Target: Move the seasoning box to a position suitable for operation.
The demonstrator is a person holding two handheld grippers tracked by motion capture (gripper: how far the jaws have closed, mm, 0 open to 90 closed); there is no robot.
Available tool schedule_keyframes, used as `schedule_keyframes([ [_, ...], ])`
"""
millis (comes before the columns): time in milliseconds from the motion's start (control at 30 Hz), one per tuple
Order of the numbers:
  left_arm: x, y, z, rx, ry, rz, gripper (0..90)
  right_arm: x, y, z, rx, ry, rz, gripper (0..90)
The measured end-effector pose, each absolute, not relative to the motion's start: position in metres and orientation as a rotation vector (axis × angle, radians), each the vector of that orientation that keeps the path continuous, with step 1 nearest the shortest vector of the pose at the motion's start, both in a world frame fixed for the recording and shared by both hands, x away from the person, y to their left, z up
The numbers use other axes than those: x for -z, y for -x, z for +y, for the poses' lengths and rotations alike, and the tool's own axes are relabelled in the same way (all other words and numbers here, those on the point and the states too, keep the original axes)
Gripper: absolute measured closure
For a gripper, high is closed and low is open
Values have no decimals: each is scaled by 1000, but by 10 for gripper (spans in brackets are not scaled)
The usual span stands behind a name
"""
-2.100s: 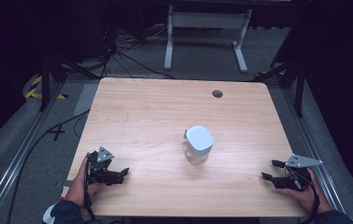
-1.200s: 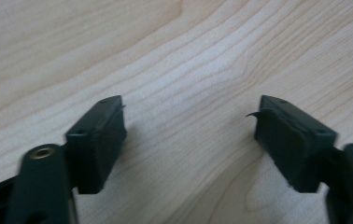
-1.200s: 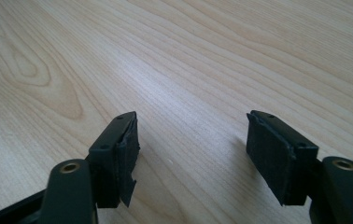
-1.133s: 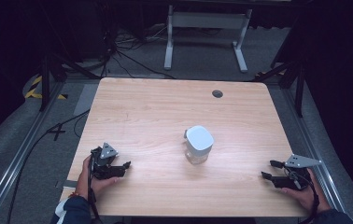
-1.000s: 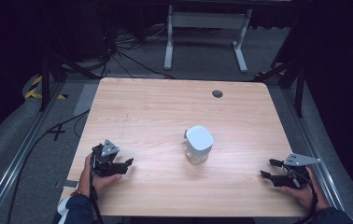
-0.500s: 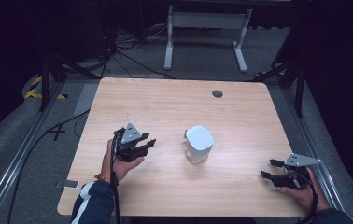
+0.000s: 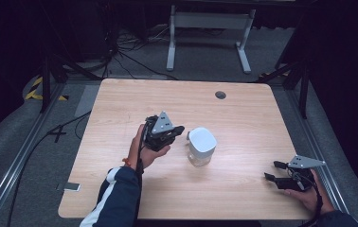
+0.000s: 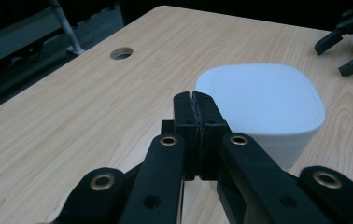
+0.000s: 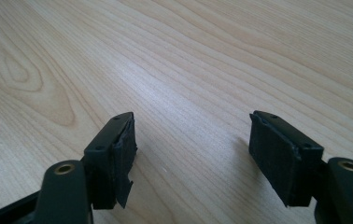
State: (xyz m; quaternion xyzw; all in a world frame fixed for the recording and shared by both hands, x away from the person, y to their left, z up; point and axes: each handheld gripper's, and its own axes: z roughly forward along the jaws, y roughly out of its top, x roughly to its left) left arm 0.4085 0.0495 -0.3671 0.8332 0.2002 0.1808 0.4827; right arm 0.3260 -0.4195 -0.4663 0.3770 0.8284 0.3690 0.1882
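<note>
Nothing grasped yet: white square-lidded clear plastic jar (image 7: 201,146) upright mid-table, lid on. Left gripper (image 7: 179,129) just beside jar, jaws pressed together, empty. Right gripper (image 7: 272,172) well apart from jar, jaws spread.

From my seat, the light wooden table (image 7: 120,109) lies bare nearly all round. The one obstacle is a clear jar with a white rounded-square lid (image 7: 201,145) near the middle, just beside my left gripper (image 7: 179,129), whose jaws are pressed together. My right gripper (image 7: 273,172), jaws apart, has bare wood ahead.
</note>
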Motion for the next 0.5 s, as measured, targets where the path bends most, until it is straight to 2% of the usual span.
schedule_keyframes([
  [267,367,-419,21,-404,-2057,447,898,466,-326,-420,-1037,-1057,2332,317],
  [500,377,-428,12,-393,-2078,469,899,466,-326,-420,-1039,-1056,2334,316],
])
